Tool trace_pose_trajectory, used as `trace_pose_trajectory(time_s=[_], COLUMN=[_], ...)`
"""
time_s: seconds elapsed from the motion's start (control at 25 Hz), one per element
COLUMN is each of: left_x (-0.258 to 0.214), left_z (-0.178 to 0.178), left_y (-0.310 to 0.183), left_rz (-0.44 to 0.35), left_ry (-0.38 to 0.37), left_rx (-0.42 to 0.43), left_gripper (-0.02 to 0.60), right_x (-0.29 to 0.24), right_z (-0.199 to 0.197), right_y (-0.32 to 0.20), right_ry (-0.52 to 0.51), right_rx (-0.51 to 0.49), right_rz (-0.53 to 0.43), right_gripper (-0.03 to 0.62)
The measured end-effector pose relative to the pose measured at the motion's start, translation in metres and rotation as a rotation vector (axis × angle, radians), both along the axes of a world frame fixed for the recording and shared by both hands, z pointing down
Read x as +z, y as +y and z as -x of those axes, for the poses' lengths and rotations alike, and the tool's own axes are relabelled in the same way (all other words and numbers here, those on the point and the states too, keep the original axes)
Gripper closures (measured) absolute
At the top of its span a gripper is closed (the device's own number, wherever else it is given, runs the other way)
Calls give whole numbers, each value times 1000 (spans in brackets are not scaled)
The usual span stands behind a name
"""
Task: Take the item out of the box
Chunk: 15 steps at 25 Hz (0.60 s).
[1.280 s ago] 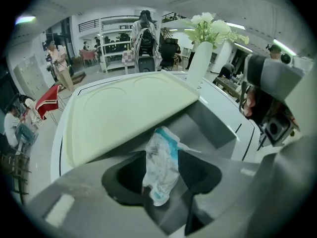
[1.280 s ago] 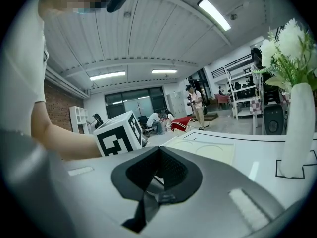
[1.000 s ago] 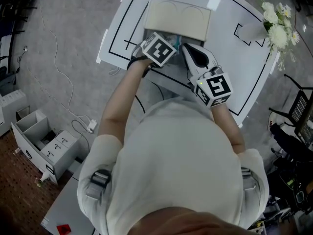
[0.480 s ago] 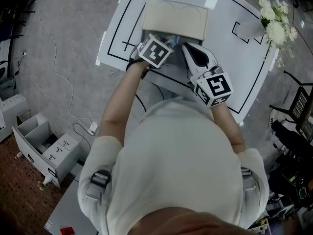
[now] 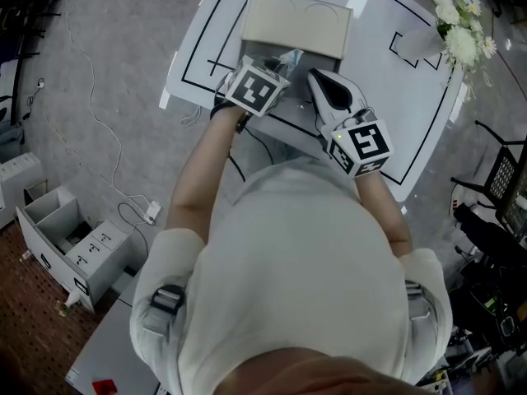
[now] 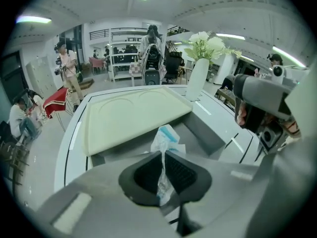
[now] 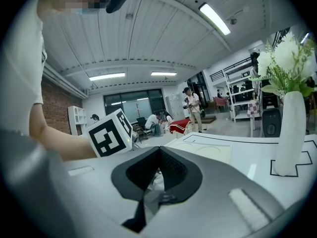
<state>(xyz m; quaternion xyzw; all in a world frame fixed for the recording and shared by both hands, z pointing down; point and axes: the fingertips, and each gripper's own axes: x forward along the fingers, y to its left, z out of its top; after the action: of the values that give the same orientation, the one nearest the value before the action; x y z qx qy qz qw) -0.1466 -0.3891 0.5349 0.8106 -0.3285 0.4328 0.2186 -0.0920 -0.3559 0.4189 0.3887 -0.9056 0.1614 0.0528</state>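
Both pads of the left hand-held gripper (image 6: 162, 177), wide apart a moment ago, are closing onto the thin clear packet (image 6: 165, 138) sticking up from the open box (image 6: 210, 133) on the surface (image 5: 395, 97), so lifting it out looks next, while the right hand-held gripper (image 7: 159, 168) sits shut nearby.

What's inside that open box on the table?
A crinkly clear packet with blue print sticks up from the box, between the left gripper's closing jaws. The gripper covers most of the box's floor, so anything else in there can't be seen.
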Motion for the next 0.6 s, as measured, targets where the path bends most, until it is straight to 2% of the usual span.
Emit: trace_pose_trajectory(time_s=[0.2, 0.44, 0.6], left_x=[-7, -36, -53], left_z=[-8, -4, -8], left_y=[25, 36, 56], left_rz=[-3, -119, -164], left_ry=[79, 160, 181], left_rx=[-31, -121, -140], left_gripper=[561, 561, 561], right_x=[-1, -2, -4], right_z=[-2, -12, -21], right_y=[20, 52, 78], right_ry=[1, 8, 9], right_rx=[14, 34, 45], right_rz=[-10, -28, -33], right_gripper=[595, 595, 595])
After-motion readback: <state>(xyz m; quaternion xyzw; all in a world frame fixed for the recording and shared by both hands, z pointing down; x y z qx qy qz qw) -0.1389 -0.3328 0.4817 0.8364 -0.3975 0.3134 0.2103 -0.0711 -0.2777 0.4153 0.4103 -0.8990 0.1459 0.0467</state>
